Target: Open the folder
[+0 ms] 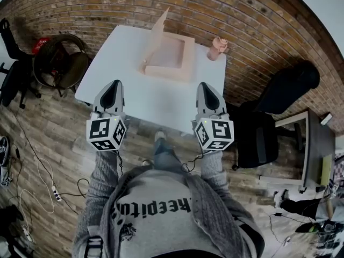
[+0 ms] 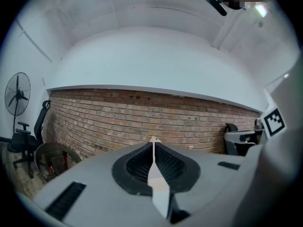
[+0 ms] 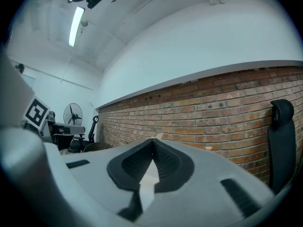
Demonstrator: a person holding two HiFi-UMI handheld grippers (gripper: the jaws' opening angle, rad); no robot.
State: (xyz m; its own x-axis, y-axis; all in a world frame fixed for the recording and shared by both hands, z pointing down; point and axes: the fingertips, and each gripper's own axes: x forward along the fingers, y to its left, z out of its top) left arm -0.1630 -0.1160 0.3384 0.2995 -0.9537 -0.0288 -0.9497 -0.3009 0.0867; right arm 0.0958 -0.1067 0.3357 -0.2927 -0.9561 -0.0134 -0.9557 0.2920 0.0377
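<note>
Looking down from the head view, you see the folder (image 1: 171,57) on the far half of the white table (image 1: 161,104), close to the far edge and a little right of the middle. It is peach coloured and lies flat. Its outline looks nearly square from here, so you cannot tell its long axis with certainty. Its sides are turned a little against the table's edges. The cover is already lifted: it stands up along the left side of the folder, and its free corner points up and away from you. A small pink object (image 1: 217,48) stands just beside the folder on the right, apart from it.

Your left gripper (image 1: 113,85) and your right gripper (image 1: 205,85) are both at the near edge of the table, side by side and pointing toward the brick wall (image 1: 97,9). The folder lies ahead of them and between their two lines, well apart from both, somewhat nearer to the right one. In each gripper view the jaws meet at the tips and nothing is between them, so both claws are clenched and empty.
</note>
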